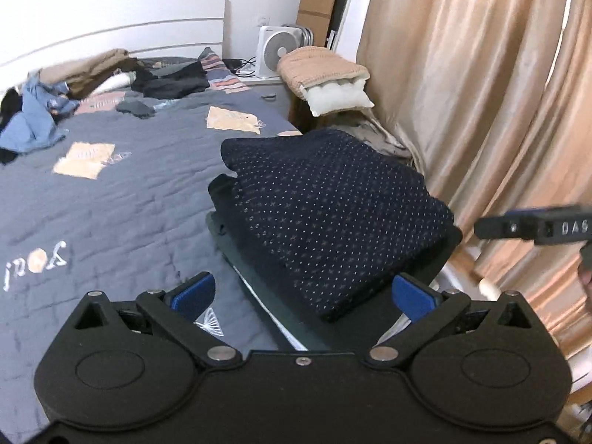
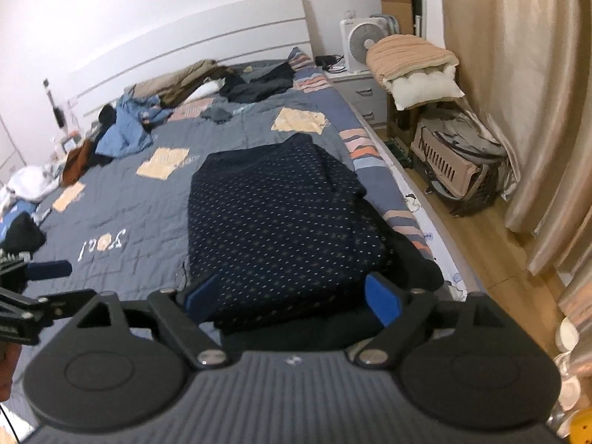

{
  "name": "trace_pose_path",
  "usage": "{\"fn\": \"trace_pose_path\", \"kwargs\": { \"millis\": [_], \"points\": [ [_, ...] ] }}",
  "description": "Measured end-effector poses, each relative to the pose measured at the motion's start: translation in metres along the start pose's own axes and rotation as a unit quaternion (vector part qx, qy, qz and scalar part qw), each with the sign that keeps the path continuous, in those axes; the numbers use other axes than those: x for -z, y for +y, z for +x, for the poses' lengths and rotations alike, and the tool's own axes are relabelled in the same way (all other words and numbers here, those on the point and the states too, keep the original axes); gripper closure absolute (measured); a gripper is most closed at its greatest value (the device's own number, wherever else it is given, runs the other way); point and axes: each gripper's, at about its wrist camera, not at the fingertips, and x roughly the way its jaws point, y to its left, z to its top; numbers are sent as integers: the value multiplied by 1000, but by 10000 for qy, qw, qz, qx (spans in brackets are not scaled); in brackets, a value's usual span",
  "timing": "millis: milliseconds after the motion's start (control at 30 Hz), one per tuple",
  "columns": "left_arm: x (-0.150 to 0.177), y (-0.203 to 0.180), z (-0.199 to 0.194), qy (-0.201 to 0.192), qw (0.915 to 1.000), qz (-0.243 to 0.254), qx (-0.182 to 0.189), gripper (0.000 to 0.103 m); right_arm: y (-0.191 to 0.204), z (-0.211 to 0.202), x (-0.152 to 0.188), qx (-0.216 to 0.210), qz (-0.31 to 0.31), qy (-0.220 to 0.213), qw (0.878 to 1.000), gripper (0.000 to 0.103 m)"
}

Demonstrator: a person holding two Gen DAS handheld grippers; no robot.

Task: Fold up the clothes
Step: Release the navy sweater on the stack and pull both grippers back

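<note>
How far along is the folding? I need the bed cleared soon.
Done: a navy dotted garment lies folded atop a dark stack at the bed's corner. In hand: nothing; the left claw and right claw are both open. Left: the blue, brown and black clothes heaped near the headboard.

Left wrist view: low and close over the near right part of the bed (image 1: 111, 192), facing the far headboard and curtain (image 1: 481, 92). Right wrist view: higher, further right, facing likewise. Shared: folded dotted garment (image 1: 333, 214) (image 2: 277, 218), far fan (image 1: 275, 51) (image 2: 360, 46).
</note>
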Motion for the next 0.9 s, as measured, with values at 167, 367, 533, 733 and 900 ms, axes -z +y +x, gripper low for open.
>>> {"fn": "trace_pose_path", "kwargs": {
  "millis": [167,367,533,733,900],
  "points": [
    [0,-3,-12,99,9999,-32,-7,0,16,-7,-10,31,-198,182,9996,17],
    [-2,-9,-20,289,9992,50,-285,0,28,-11,-15,76,-357,356,9987,17],
    [-2,-9,-27,392,9988,-19,-296,0,34,-12,-13,133,-478,464,9977,17],
    [0,-7,-31,436,9986,-47,-289,0,35,-17,-14,179,-533,500,9972,17],
    [-1,-9,-33,410,9987,-25,-312,0,35,-20,-13,192,-531,489,9972,17]
  ]
}}
